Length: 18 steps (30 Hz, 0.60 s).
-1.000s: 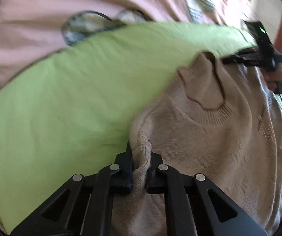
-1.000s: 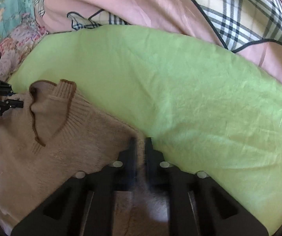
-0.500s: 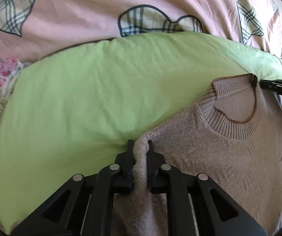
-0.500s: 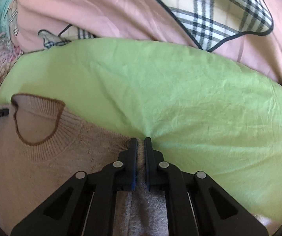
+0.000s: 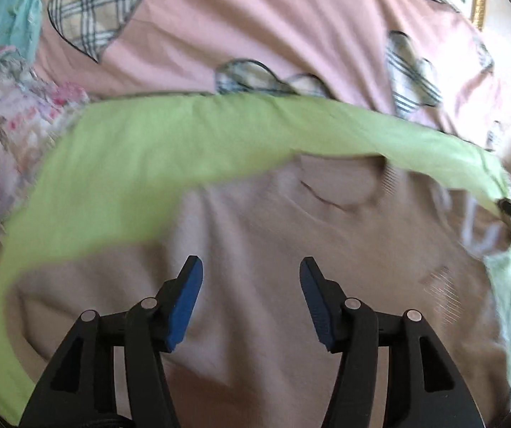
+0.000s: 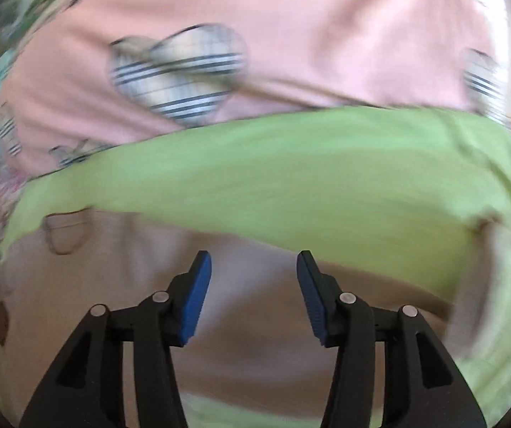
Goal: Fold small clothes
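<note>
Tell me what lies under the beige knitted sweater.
The beige knitted sweater lies spread on a light green cloth, which shows around its neckline and edges. Whatever lies directly beneath the sweater's middle is covered.

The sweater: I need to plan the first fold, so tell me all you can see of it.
The sweater is beige knit with a ribbed round collar edged in brown. It lies spread, front up, on the green sheet, slightly rumpled. Both tongs, left and right, are opening above it with nothing between their pads.
</note>
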### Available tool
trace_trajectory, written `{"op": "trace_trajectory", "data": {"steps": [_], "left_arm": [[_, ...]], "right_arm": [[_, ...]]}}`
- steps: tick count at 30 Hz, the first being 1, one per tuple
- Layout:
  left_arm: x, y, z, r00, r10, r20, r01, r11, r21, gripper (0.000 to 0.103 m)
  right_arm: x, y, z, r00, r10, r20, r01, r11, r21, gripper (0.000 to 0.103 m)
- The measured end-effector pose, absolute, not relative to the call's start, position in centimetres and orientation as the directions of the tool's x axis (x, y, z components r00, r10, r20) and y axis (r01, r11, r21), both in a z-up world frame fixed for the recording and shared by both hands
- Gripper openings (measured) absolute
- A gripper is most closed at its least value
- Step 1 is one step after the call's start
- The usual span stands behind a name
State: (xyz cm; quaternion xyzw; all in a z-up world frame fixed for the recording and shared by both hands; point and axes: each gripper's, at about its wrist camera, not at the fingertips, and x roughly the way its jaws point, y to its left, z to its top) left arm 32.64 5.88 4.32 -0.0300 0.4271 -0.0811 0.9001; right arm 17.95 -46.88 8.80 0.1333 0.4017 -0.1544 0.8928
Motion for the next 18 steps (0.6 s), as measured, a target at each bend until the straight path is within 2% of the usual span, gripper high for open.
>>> {"op": "trace_trajectory", "data": {"steps": [3, 8, 18], "left_arm": [[30.5, 3.4, 3.0, 0.584, -0.233, -0.778, 0.150, 0.972, -0.179, 0.057], [27.7, -0.6, 1.3, 0.542, -0.266, -0.797, 0.178, 0.963, -0.200, 0.057], [25.7, -4.3, -1.1, 0.471, -0.291, -0.833, 0.215, 0.953, -0.212, 0.061]], "right_arm": [[13.5, -52.0, 8.6, 0.618, -0.213, -0.756, 0.520, 0.832, 0.191, 0.051], [9.5, -56.6, 8.8, 0.610, -0.262, -0.748, 0.623, 0.742, 0.248, 0.051], [14.5, -59.1, 9.3, 0.575, -0.352, -0.739, 0.675, 0.714, 0.185, 0.051]]}}
